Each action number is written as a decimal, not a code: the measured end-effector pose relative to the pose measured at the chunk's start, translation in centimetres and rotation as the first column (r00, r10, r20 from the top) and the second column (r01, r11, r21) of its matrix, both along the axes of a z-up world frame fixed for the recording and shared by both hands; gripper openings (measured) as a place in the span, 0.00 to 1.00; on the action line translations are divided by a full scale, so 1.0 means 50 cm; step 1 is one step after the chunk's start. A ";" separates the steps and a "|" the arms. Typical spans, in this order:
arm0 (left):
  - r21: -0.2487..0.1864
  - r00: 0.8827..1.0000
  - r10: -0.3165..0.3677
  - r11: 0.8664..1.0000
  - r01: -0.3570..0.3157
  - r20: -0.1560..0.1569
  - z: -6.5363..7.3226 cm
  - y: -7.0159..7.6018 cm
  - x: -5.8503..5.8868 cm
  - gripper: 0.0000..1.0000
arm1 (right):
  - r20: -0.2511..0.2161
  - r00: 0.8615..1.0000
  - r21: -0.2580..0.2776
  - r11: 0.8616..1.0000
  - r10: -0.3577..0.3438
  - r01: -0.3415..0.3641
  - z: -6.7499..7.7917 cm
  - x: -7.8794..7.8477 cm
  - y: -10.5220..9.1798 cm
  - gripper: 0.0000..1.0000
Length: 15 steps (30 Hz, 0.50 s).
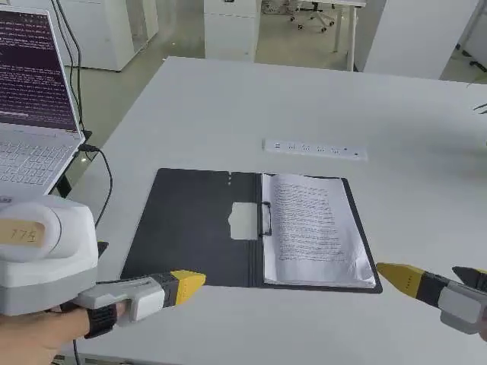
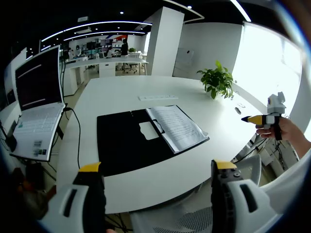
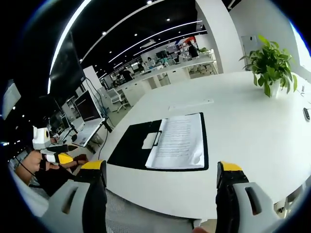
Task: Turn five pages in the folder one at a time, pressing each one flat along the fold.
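Wide open and empty at the left gripper [image 2: 156, 167], jaws far apart with nothing between them; likewise at the right gripper [image 3: 160, 166], spread wide and gripping nothing. Both hovering off the near edge of the folder [image 1: 190, 228], the left by its near-left corner, the right just past its near-right corner, no contact with it. Folder open and flat on the white table [image 1: 228, 106]: black inside cover left of the spine, stack of printed pages [image 1: 312, 228] right of it, fastened beside the spine by a clip [image 1: 265, 217]. Beyond the folder's far edge, a white power strip [image 1: 316, 150]; well off its left side, an open laptop [image 1: 30, 114]; far off past its right side, a potted plant [image 3: 269, 63]. Judged as the very start of the task: nothing lying turned on the left cover, no page lifted. Next, probably: bring the right gripper in over the stack's near-right corner, pinch the top sheet alone, carry it across the spine, then press along the fold. Calls for a light, shallow pinch, to avoid taking two sheets at once.
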<state>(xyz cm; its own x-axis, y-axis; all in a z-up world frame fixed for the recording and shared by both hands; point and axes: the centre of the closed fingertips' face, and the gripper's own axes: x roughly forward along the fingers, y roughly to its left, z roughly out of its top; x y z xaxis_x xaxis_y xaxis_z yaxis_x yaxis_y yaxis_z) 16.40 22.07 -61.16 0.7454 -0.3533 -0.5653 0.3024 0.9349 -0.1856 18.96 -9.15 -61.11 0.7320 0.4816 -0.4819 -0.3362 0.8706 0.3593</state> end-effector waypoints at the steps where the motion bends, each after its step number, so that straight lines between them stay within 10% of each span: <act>1: 0.000 1.000 -0.003 1.000 0.003 -0.001 -0.001 -0.001 -0.001 0.89 | 0.000 1.000 0.002 1.000 -0.001 0.001 0.000 -0.001 0.000 0.93; 15: 0.001 1.000 -0.020 1.000 0.020 -0.008 -0.004 -0.015 0.002 0.89 | -0.003 1.000 0.011 1.000 -0.017 0.017 -0.004 -0.003 -0.006 0.93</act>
<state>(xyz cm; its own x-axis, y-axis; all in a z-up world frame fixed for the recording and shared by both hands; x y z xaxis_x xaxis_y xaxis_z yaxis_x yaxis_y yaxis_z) 16.50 21.34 -61.37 0.7338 -0.3678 -0.5711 0.3197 0.9288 -0.1874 18.80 -9.45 -61.33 0.7385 0.4745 -0.4790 -0.3207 0.8721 0.3696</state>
